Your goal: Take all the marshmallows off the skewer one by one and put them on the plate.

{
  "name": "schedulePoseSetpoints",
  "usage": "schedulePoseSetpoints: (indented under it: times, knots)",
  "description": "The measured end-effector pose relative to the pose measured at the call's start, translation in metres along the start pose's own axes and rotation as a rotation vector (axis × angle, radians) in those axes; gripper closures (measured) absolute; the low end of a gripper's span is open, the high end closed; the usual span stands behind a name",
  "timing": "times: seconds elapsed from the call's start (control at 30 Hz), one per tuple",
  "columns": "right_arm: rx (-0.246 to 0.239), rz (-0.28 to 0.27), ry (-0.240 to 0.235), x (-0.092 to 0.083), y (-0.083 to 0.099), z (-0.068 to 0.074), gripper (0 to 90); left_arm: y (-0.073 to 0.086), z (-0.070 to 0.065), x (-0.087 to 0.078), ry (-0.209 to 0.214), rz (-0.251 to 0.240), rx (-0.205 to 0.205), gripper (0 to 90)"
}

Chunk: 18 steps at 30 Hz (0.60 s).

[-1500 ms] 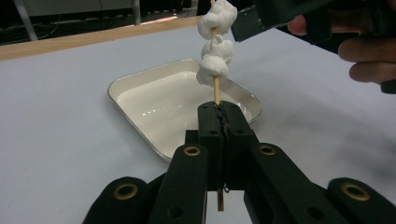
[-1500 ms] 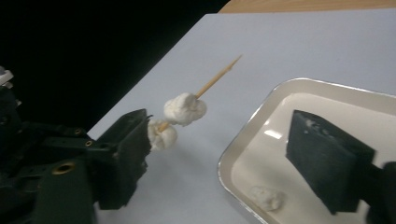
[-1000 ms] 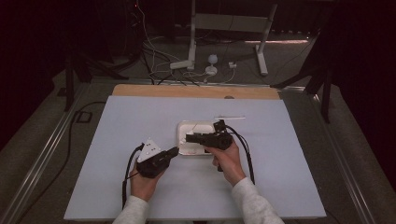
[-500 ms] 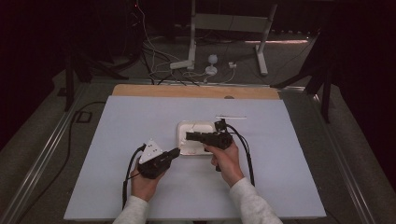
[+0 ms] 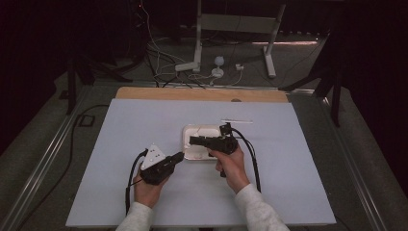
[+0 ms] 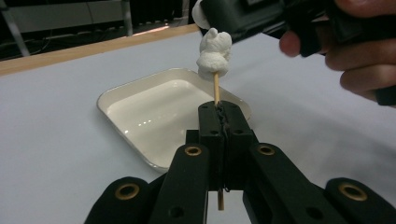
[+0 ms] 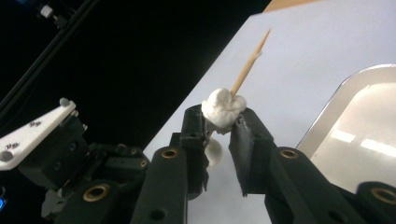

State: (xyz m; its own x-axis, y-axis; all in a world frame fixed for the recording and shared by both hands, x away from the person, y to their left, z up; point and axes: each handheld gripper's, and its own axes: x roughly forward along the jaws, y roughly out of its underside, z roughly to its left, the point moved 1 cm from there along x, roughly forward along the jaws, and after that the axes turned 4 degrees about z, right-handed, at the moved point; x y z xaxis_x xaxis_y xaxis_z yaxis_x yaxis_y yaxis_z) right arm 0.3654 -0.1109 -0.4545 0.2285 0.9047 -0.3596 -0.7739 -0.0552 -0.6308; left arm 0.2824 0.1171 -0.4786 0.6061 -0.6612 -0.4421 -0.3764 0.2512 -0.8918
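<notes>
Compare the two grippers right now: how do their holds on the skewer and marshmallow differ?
The left gripper has its jaws closed flat on the bare wooden skewer below the marshmallow; the right gripper has its jaws set wider, squeezing the marshmallow itself. The left gripper sits low near the table, angled up toward the white tray; the right gripper hangs above the tray. Both act on the same skewered piece.
</notes>
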Motion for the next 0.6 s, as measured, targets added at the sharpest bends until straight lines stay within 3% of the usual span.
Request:
schedulePoseSetpoints:
  times: [0.2,0.33,0.6]
  knots:
    - [0.018,0.009,-0.017,0.002,0.0007,0.0,76.7,0.0006,-0.0008,0.0004,0.004,0.001,0.011,90.0]
    - [0.006,-0.013,0.015,-0.0019,-0.0017,0.0019,80.0,0.0006,-0.0024,0.0021,0.008,0.001,0.011,90.0]
    - [-0.006,-0.042,0.032,-0.0044,-0.0058,0.0046,80.2,-0.0003,-0.0016,0.0,0.0,-0.013,0.011,90.0]
